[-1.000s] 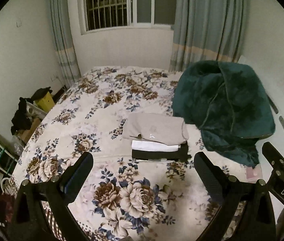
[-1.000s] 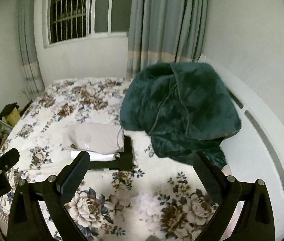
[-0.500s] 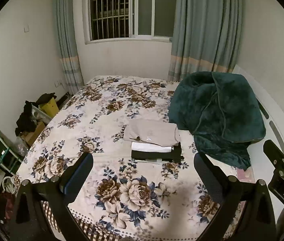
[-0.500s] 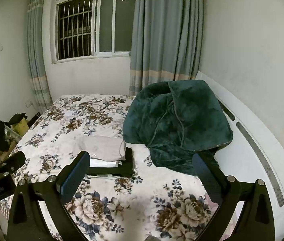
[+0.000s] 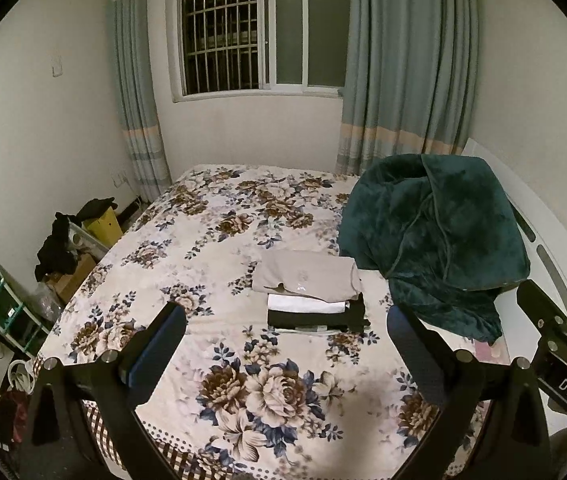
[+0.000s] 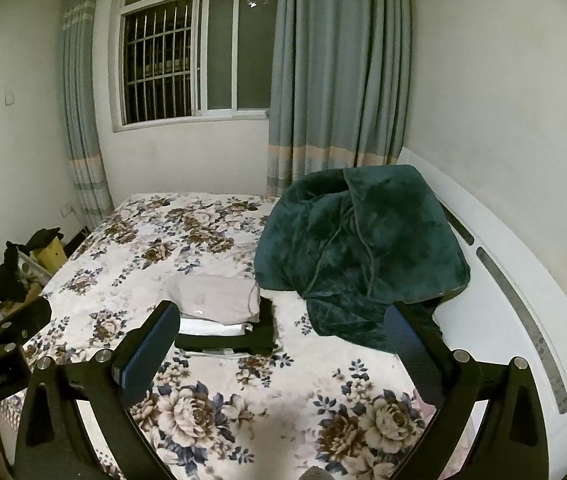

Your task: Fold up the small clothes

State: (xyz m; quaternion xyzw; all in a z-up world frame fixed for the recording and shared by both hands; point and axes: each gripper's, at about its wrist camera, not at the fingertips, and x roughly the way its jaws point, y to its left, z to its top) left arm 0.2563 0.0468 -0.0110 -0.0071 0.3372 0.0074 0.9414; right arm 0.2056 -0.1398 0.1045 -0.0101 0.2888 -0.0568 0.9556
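A: Dim, yellowish indoor light from overhead; the window [image 5: 263, 36] is dark, with a small bright reflection in the glass.

B: Strong fisheye bending: the curtains [image 6: 339, 72] bow, black vignette fills the corners.

A: Soft shadows fall on the floral bedspread [image 5: 219, 248] near the bottom edge. Detail is grainy and slightly soft.

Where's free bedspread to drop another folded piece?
Free: the near strip of the bedspread in front of the folded stack, and the far-left stretch toward the window. Crowded: the right side, where the green blanket nearly meets the stack.
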